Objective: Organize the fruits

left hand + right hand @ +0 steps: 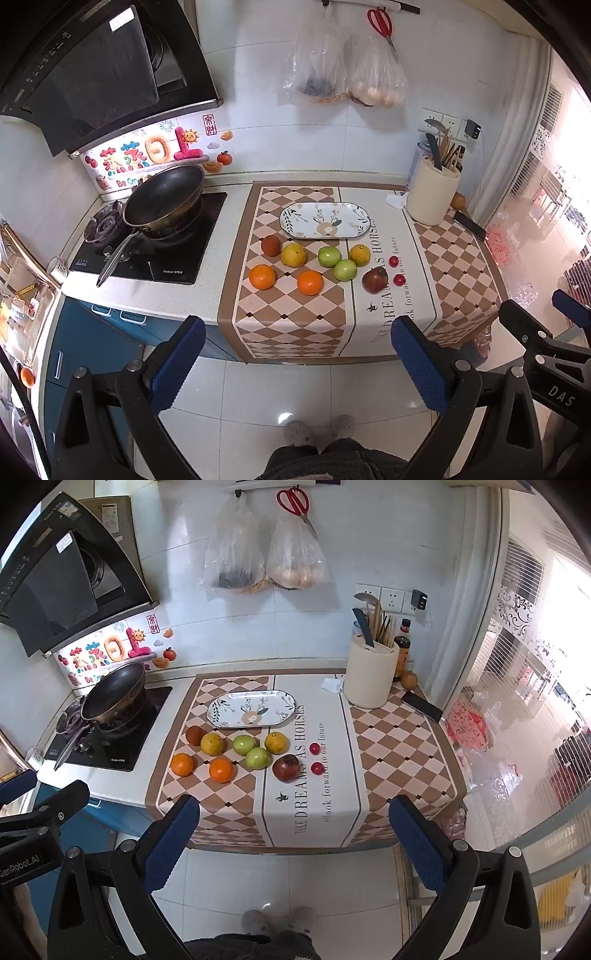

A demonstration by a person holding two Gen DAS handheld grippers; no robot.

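Kitchen worktop point(218, 295): fruit loose before an empty plate point(325, 220); both tongs, left point(299, 354) and right point(295, 830), spread, holding nothing; nearest orange point(310, 282), probably firm, warranted a centred grip.

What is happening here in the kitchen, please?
A person holds the left gripper and the right gripper, both open and empty, above the floor in front of the counter. The fruits lie untouched on the checked mat, next to the empty plate. Sorting has not begun.
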